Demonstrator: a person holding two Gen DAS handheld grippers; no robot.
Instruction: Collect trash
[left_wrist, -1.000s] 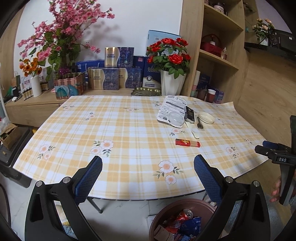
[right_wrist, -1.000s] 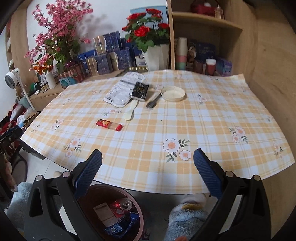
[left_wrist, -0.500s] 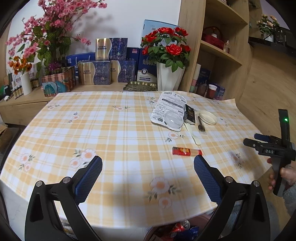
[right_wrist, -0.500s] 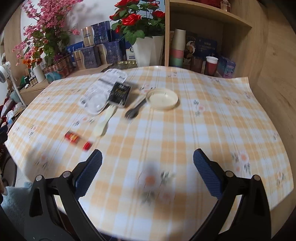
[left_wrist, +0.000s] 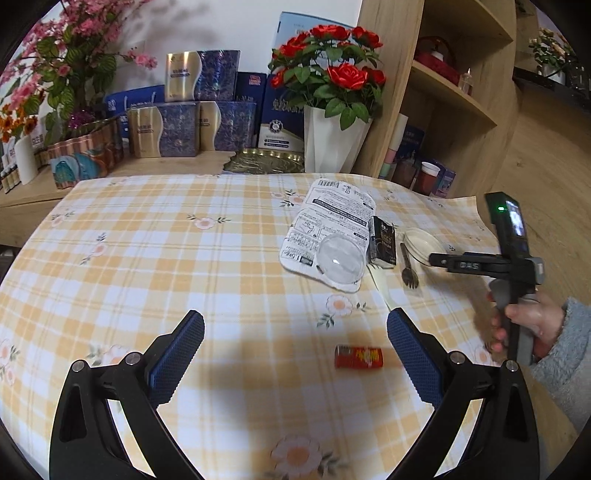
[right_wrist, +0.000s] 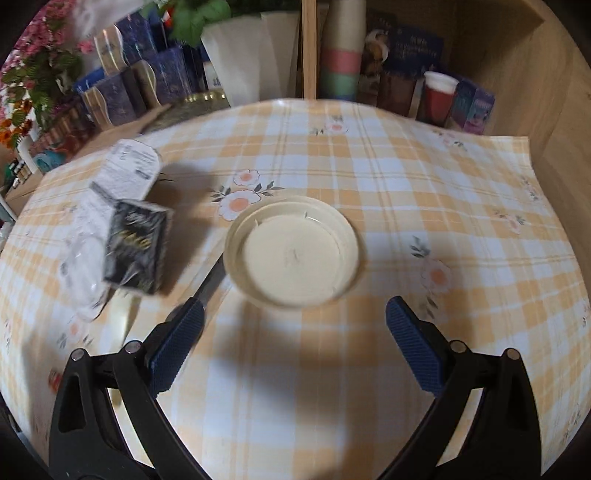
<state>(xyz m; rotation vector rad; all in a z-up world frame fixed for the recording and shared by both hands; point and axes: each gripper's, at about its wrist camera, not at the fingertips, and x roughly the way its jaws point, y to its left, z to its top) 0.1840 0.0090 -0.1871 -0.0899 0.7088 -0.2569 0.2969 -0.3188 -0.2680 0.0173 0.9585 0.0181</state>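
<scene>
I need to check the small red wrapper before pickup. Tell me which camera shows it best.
The left wrist view: the red wrapper lies whole and fairly sharp on the tablecloth, between the open left gripper's fingers. The right wrist view catches only a blurred red sliver at its left edge, beside a finger.

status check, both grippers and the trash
Left gripper open over red wrapper. Right gripper open, nearing cream lid. Black fork lies beside it.
</scene>
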